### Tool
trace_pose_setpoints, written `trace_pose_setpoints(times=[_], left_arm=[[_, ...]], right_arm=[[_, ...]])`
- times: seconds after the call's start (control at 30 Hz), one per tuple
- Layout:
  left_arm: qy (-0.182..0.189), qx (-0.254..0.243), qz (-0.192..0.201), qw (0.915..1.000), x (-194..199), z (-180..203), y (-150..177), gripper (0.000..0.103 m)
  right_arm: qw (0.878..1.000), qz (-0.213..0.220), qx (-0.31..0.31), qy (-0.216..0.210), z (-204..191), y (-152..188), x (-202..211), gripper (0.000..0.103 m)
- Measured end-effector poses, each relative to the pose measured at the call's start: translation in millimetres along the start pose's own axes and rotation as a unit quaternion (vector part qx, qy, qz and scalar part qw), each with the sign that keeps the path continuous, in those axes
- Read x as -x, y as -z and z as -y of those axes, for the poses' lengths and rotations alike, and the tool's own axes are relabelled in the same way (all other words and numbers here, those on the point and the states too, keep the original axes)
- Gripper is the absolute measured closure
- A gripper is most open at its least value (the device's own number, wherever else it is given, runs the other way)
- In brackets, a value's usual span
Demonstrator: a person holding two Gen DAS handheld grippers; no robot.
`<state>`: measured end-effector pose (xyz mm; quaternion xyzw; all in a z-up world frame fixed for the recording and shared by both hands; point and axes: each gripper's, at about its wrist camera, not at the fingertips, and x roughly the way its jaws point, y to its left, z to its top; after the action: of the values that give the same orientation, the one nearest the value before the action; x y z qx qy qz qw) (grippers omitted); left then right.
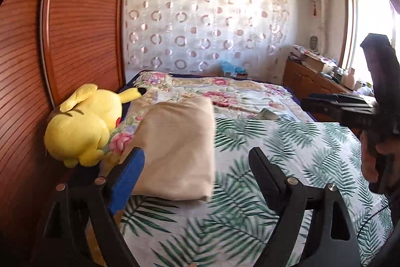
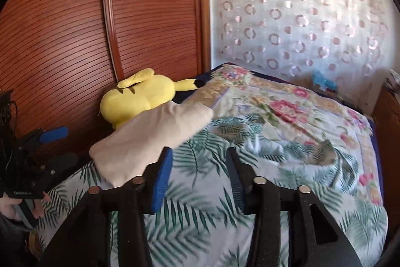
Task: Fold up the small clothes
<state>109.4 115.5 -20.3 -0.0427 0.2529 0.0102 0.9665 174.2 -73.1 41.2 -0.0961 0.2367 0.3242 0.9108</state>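
Observation:
A folded beige garment lies on the leaf-print sheet at the bed's left side, next to a yellow plush toy. It also shows in the right wrist view. My left gripper is open and empty, just in front of the garment's near edge. My right gripper is open and empty, its blue finger close beside the garment's near corner. Each gripper shows in the other's view, the right one and the left one.
A wooden wardrobe stands along the bed's left side. A floral quilt covers the far half of the bed. A cluttered wooden cabinet stands at the far right by the window. A small dark item lies mid-bed.

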Motion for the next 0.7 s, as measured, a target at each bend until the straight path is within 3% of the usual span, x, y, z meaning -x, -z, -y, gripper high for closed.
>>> trace_pose_setpoints(times=[0.07, 0.23, 0.33, 0.5, 0.7], left_arm=[[0.014, -0.007, 0.007, 0.9999, 8.8, 16.9, -3.0, 0.017], [0.037, -0.025, 0.028, 0.9986, 29.7, 54.3, -10.7, 0.017], [0.053, -0.032, 0.036, 0.9974, 43.4, 76.4, -15.2, 0.017], [0.069, -0.042, 0.048, 0.9956, 64.7, 107.1, -22.3, 0.017], [0.068, -0.053, 0.046, 0.9952, 80.7, 129.8, -21.4, 0.017]], right_arm=[[1.000, 0.005, -0.009, 0.012, -2.7, 13.8, 23.6, 0.039], [0.997, 0.032, -0.033, 0.061, -13.4, 41.1, 86.8, 0.037], [0.993, 0.059, -0.056, 0.087, -22.3, 51.6, 123.1, 0.021], [0.984, 0.092, -0.072, 0.134, -46.4, 65.3, 167.3, 0.020], [0.977, 0.110, -0.087, 0.161, -77.5, 85.3, 194.2, 0.020]])
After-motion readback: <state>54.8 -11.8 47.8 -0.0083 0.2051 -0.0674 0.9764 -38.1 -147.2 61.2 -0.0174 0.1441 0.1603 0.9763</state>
